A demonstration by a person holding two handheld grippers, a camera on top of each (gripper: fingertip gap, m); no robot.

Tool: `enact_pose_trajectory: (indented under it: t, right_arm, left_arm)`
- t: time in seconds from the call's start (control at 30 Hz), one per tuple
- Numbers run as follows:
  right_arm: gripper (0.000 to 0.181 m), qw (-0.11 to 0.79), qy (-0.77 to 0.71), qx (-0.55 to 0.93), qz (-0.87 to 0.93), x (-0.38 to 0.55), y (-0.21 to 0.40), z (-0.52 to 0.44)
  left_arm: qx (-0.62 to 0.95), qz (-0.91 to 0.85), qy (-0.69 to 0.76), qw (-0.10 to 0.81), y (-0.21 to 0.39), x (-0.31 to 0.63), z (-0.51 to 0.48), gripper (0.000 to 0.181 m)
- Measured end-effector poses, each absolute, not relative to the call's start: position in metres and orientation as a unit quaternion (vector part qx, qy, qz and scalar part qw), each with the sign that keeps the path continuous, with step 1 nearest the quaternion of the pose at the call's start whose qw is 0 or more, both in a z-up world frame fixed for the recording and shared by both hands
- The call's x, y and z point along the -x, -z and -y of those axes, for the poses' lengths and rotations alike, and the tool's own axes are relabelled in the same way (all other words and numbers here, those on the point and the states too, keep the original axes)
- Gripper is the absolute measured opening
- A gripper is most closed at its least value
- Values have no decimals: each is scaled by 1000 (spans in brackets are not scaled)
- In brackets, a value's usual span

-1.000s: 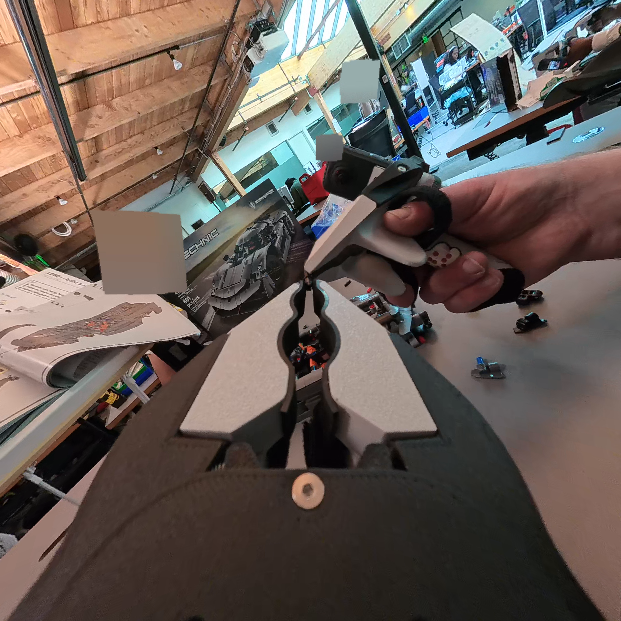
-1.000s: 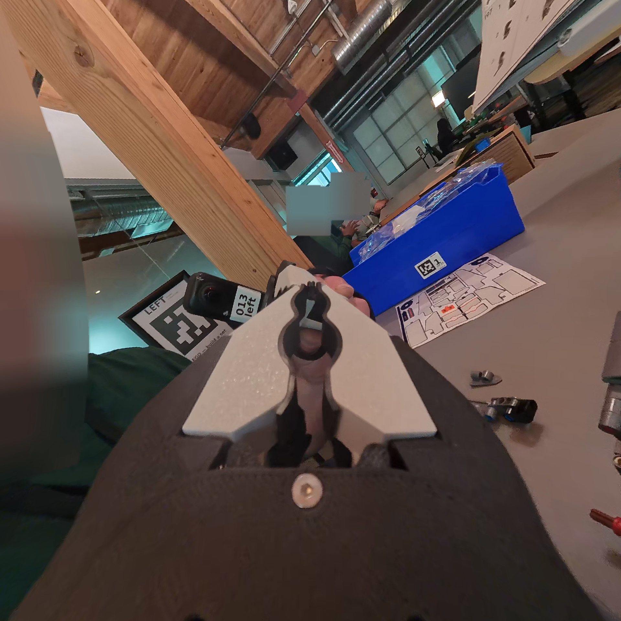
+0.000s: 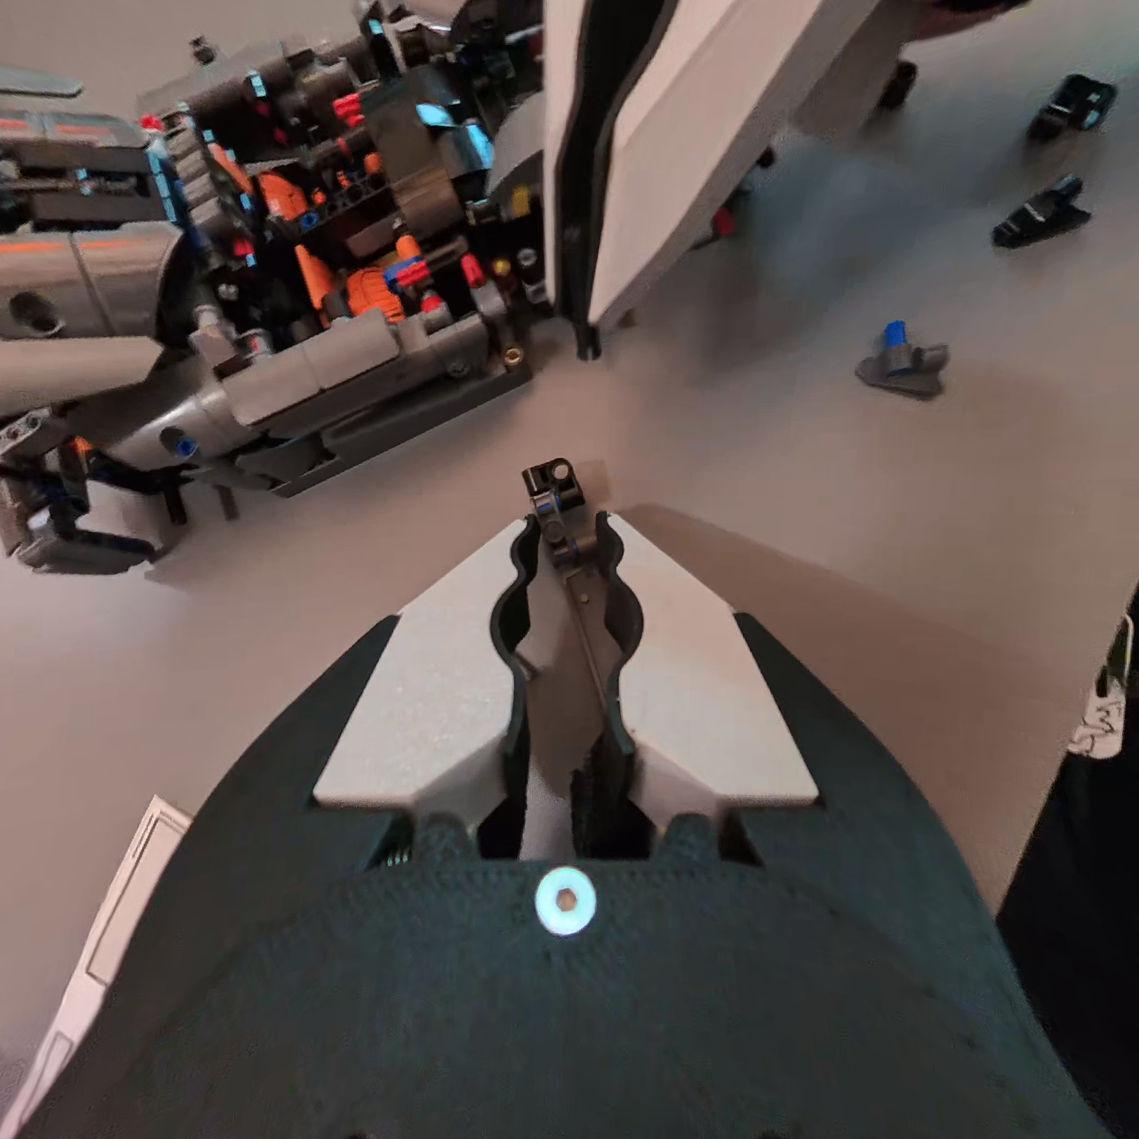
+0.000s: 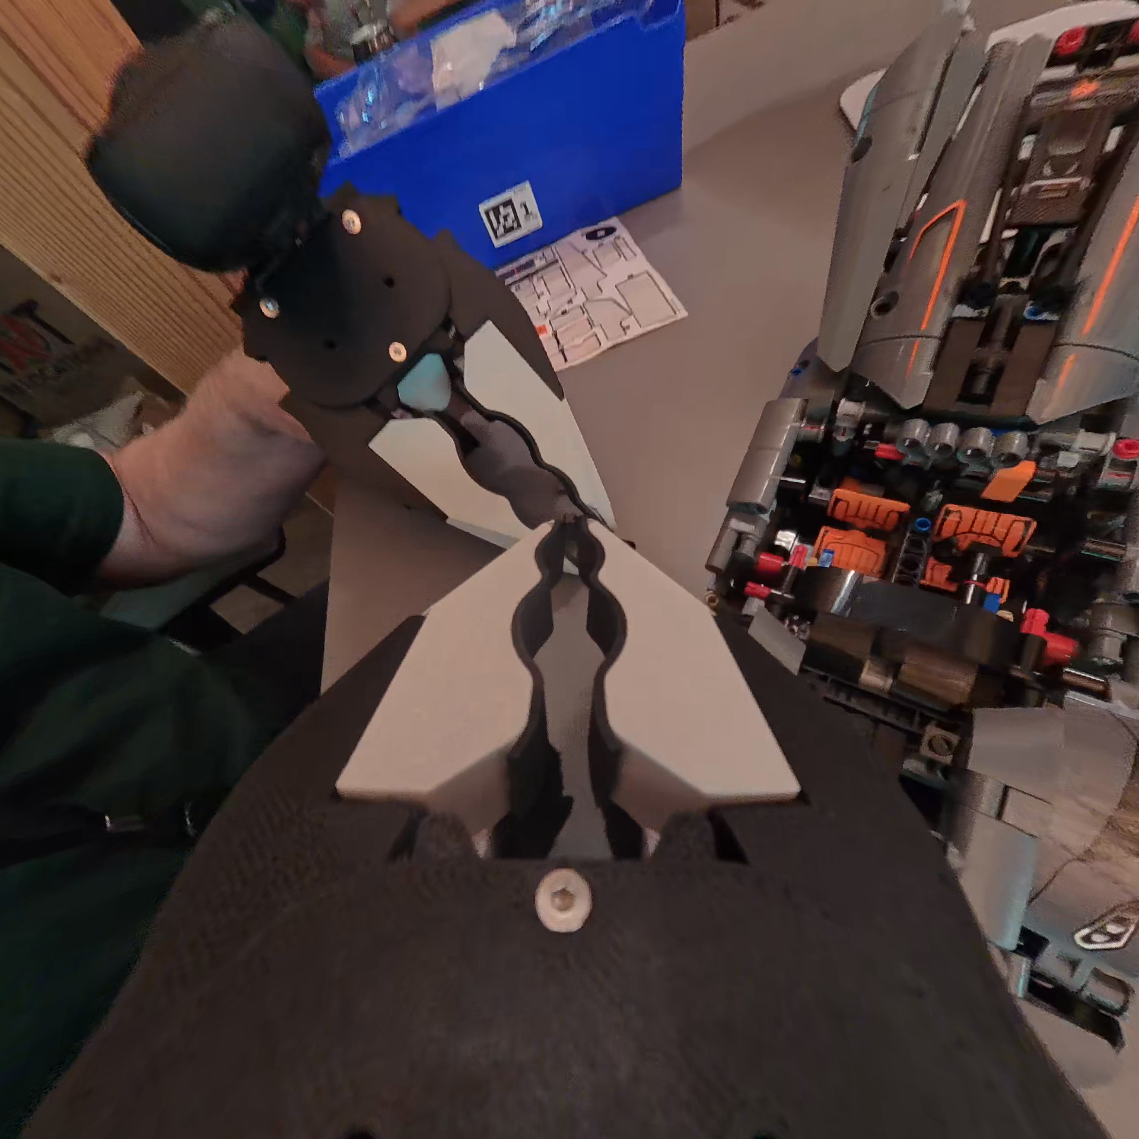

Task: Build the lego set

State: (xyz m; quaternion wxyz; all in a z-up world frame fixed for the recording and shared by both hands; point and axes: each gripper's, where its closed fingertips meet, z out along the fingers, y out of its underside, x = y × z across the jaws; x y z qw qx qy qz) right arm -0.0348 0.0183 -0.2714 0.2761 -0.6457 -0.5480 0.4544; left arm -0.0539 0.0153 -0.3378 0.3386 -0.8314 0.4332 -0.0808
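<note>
Lego car (image 3: pixel 296 259) on table; left gripper (image 3: pixel 564 524) clamps small connector piece (image 3: pixel 558 502); right gripper (image 4: pixel 570 524) closed, apparently empty.

Both tongs match — the left tongs (image 3: pixel 566 524) and right tongs (image 4: pixel 570 524) have pale grey wedge fingers, wavy black inner pads, a textured black body, one silver screw; sleeve (image 4: pixel 55 505) dark green.

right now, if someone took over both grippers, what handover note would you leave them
Left gripper: shut on a small black-and-grey connector piece, low over the table.
Right gripper: jaws look shut, tips close to the left gripper's; held part too small to tell.
Car model: largely built, interior open, beside both grippers.
Loose pieces lie on the table; blue bin and sheet behind.
Left: fit the held piece, then the loose ones.
</note>
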Motion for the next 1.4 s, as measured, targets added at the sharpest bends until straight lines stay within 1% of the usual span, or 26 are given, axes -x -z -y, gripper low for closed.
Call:
enact_pose_trajectory:
  t: [0.03,0.23,0.37,0.57,0.7,1.3,1.4]
  right_arm:
    - [2,270,-441,646,561,34,277,-16]
    - [2,232,-358,638,640,25,309,0]
    - [2,227,-353,626,658,23,315,9]
    - [2,218,-334,616,679,21,324,16]
    - [2,228,-326,611,685,23,324,15]
    - [2,208,-356,610,677,23,326,17]
    - [2,219,-349,603,683,23,326,18]
  left_arm:
    - [828,-446,89,328,339,50,-12,17]
    - [800,-535,105,250,343,35,12,16]
    - [791,-557,127,220,343,28,21,16]
    - [784,-569,133,209,343,28,21,17]
    - [781,-574,137,205,343,28,21,17]
    - [773,-582,159,197,343,29,20,16]
    - [772,-582,163,199,343,29,20,16]
